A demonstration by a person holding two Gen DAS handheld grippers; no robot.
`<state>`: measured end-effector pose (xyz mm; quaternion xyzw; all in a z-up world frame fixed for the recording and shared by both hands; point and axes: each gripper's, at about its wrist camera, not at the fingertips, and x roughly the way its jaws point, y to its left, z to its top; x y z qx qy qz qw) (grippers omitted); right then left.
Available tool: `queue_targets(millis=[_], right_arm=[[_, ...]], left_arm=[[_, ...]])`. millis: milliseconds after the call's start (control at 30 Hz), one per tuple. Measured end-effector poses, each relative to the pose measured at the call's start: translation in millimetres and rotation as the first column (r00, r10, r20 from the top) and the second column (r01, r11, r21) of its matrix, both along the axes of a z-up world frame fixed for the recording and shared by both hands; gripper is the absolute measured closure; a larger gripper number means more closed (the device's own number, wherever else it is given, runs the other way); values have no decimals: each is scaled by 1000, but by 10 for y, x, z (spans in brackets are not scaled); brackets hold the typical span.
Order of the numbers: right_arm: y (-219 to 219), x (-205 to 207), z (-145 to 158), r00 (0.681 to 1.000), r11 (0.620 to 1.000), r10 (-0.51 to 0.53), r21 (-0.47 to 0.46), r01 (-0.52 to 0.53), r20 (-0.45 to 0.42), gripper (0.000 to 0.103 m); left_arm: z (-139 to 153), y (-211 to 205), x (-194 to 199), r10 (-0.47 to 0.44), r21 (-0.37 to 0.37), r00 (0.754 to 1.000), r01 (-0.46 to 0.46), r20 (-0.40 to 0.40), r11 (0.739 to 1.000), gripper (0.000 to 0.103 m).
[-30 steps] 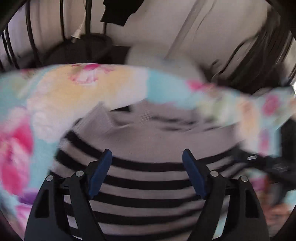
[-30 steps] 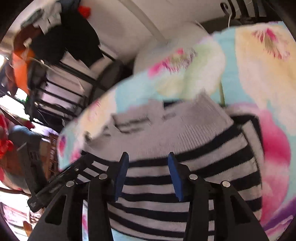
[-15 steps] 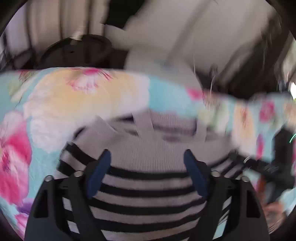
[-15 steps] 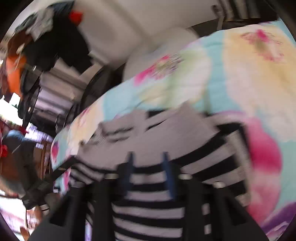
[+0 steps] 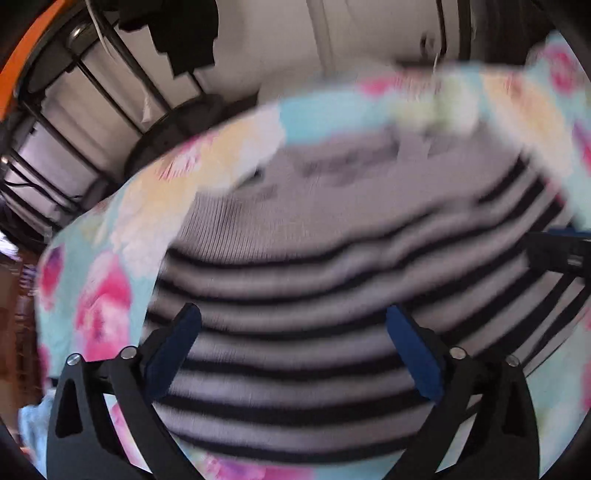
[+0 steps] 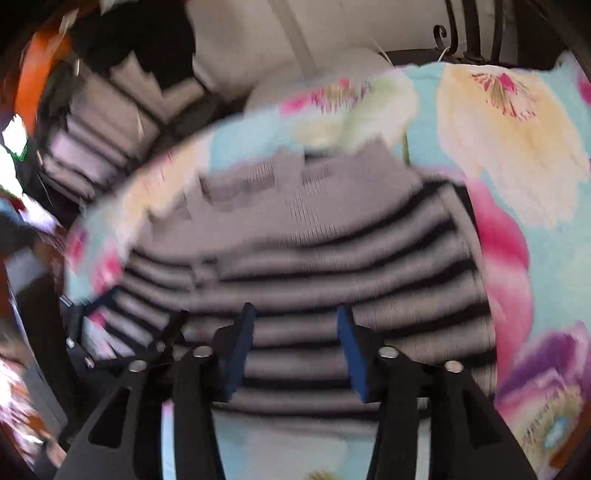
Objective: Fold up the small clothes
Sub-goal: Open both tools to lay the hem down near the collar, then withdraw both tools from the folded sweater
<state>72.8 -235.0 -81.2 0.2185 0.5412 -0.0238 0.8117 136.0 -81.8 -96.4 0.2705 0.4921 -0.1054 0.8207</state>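
Observation:
A small grey knit sweater with black stripes (image 5: 314,258) lies flat on a floral sheet (image 5: 92,295), plain grey neck end far from me. My left gripper (image 5: 291,332) hovers over its striped lower part, jaws wide open and empty. My right gripper (image 6: 293,332) is over the striped part near the hem (image 6: 314,406), jaws partly open and empty. The sweater also shows in the right wrist view (image 6: 314,229). The right gripper's fingers show at the right edge of the left wrist view (image 5: 561,254). Both views are blurred.
The bright floral sheet (image 6: 517,147) covers the surface around the sweater. Beyond its far edge stand black metal racks (image 5: 92,92) with dark hanging clothes (image 5: 184,33) and a white wall (image 6: 332,26). Clutter sits at far left (image 6: 22,240).
Both grippers have pulled back toward the sweater's hem and the left view has swung right. The right jaws have opened somewhat wider than half a second ago. The sweater has stayed flat.

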Motion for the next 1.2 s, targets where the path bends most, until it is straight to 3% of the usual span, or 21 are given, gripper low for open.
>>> queue_targets(millis=[33,67,133,200,267,333,500,600,700,767,833,900,1033,1100,1200], right_arm=[[82,-23,-132,999,998,17,-51,-20,-50,45],[126,-77,-332,992,994,39,-93,-50,-123,44],[119,-200,-454,992,993,50,-102,-62,-115,47],[154,-278,-215,996,986,29,-162,-42,-79,46],[194,-354,48,999,986,49,-162,-51,-17,46],[214,-448,194,999,983,51,-174,-50,1,45],[124,-665,66,998,988,6,-153,-15,-58,44],[-52,-662,-170,994,987,-37,-160,20,-100,44],[-194,-617,-549,976,995,-68,-81,52,-206,40],[-200,-650,-651,972,995,-84,-63,72,-220,39],[-158,-660,-570,973,994,-78,-86,61,-215,39],[-122,-696,-416,978,993,-65,-107,44,-197,39],[-169,-881,-123,984,994,-111,-19,109,-142,39],[-208,-1015,34,984,987,-139,62,146,-110,39],[-215,-1145,260,986,981,-154,109,160,-57,38]], left_arm=[[-121,63,-25,24,25,999,-24,-24,999,4],[-186,163,-19,64,-8,997,-65,-49,998,4],[-107,348,5,141,-98,984,-152,-110,984,4],[98,453,28,181,-129,976,-197,-124,972,4],[328,602,-2,213,-171,974,-224,-84,959,4],[372,767,1,258,-161,962,-269,-89,950,4],[-10,1249,59,389,-58,910,-400,-144,915,4],[-214,1462,116,402,-118,891,-431,-211,895,4],[-362,1567,190,429,-172,861,-483,-272,859,4],[-377,1615,212,449,-185,846,-509,-289,840,4],[-291,1619,212,446,-183,854,-500,-269,846,4],[-143,1555,145,433,-145,877,-466,-209,873,4],[162,1403,-37,403,-72,911,-409,-89,910,5],[344,1311,-188,379,-110,922,-386,-78,916,5],[662,1132,-492,352,-192,933,-359,-71,914,5]])
